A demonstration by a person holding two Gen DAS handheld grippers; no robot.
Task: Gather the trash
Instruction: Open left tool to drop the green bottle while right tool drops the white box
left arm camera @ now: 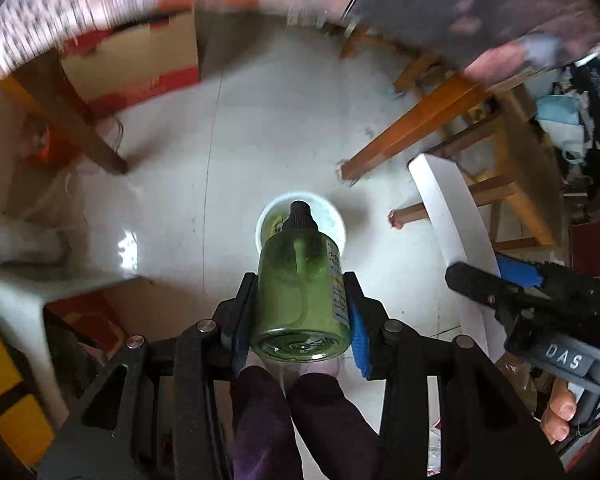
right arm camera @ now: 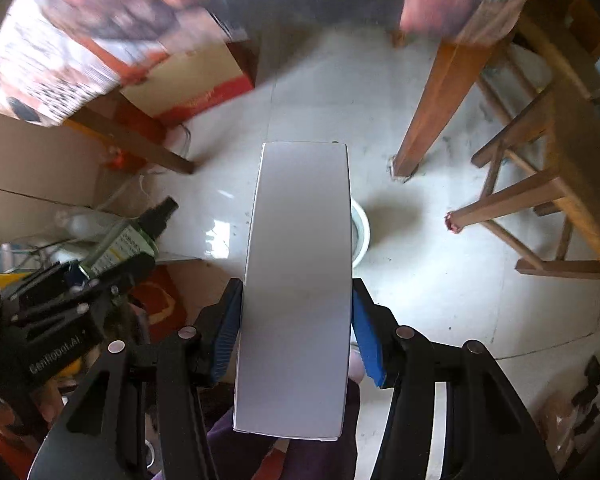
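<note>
Green bottle point(left arm camera: 302, 292) gripped in my left gripper's point(left arm camera: 300, 312) jaws; white box point(right arm camera: 300, 280) clamped in my right gripper's point(right arm camera: 298, 324), both above the bin point(left arm camera: 336, 220).

Both grippers, left gripper point(left arm camera: 300, 312) and right gripper point(right arm camera: 296, 328), are black linkages with silver pivot pins and ribbed blue pads; the handles carry white lettering; the person wears dark purple trousers point(left arm camera: 300, 420)

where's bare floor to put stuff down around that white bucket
Bare tile lies left of the white bucket, up to the dark table leg, and beyond it toward the cardboard box. Right of it, a patch reaches the orange table leg. The wooden stool crowds the far right; clutter fills the lower left.
</note>
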